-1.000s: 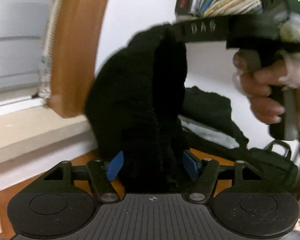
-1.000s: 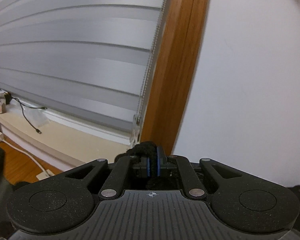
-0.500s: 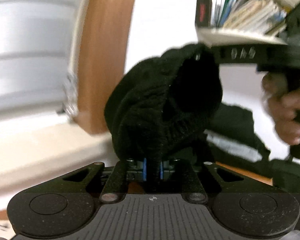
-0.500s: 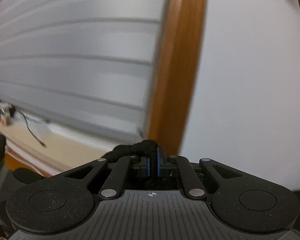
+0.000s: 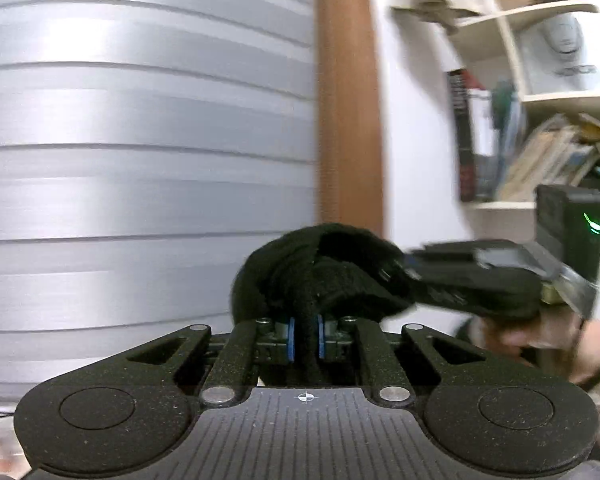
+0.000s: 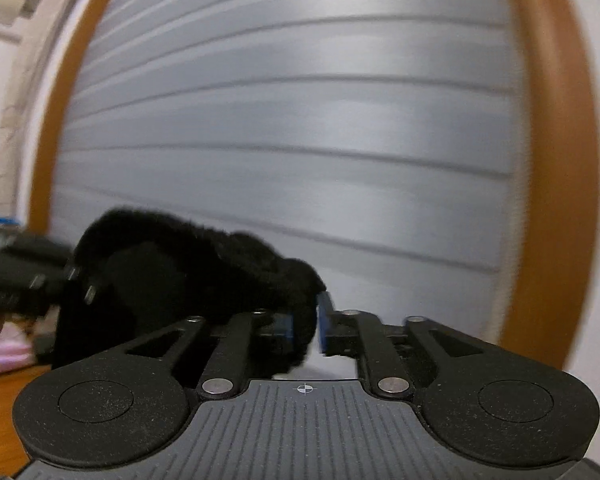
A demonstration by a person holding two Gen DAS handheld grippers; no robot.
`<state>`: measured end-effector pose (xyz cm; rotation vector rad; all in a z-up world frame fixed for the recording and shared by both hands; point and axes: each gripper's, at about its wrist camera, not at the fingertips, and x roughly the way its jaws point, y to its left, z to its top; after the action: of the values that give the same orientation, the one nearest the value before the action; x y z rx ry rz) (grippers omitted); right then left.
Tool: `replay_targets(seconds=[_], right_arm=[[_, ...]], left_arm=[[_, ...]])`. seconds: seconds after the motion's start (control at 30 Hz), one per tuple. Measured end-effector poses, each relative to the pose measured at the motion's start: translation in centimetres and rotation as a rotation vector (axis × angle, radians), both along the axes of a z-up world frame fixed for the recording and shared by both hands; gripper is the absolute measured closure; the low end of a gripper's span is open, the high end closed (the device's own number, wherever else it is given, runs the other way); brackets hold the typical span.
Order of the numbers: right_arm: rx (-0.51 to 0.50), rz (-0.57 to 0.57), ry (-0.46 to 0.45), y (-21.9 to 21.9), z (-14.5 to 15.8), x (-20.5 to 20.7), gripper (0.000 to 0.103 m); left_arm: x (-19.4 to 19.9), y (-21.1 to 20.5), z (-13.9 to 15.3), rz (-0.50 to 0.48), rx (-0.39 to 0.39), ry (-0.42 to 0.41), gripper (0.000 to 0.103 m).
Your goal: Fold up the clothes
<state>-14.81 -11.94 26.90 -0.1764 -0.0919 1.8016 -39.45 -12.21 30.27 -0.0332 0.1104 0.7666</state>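
Black knit garment (image 5: 324,276) soft, limp, light, bunches easily. Left gripper (image 5: 304,338) and right gripper (image 6: 305,322) fingers each pinching bunched edge; better hold: flat hem corners.

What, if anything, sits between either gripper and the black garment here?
Nothing visible. The left gripper is shut on the black garment, and the right gripper pinches it too, so both already hold it. Where it will be laid is out of view.

Lived-in home room: window blinds (image 5: 140,140), cluttered bookshelf (image 5: 540,160).
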Motion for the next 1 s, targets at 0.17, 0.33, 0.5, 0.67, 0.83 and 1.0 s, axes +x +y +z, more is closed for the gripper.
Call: replay_targets(seconds=[0.17, 0.33, 0.5, 0.67, 0.83, 1.0], right_arm=[[-0.101, 0.070, -0.092, 2.5, -3.8, -3.9, 0.078], [-0.287, 0.146, -0.118, 4.9, -7.2, -4.7, 0.055], [-0.372, 0.160, -0.140, 5.3, -10.3, -3.8, 0.051], [-0.411, 0.109, -0.138, 4.6, -12.8, -1.5, 0.049], [-0.461, 0.026, -0.108, 5.2, -16.3, 1.9, 0.043], [-0.507, -0.075, -0.068, 5.5, -19.5, 4.7, 0.043]], left_arm=[[-4.1, 2.7, -3.9, 0.092, -0.103, 0.078, 0.092], [-5.0, 5.3, -8.8, 0.145, -0.200, 0.119, 0.092], [-6.3, 7.6, -13.9, 0.197, -0.292, 0.157, 0.092], [-8.8, 8.8, -18.1, 0.255, -0.355, 0.179, 0.092], [-12.0, 9.9, -20.5, 0.284, -0.421, 0.161, 0.091], [-13.1, 10.4, -21.2, 0.268, -0.466, 0.169, 0.085]])
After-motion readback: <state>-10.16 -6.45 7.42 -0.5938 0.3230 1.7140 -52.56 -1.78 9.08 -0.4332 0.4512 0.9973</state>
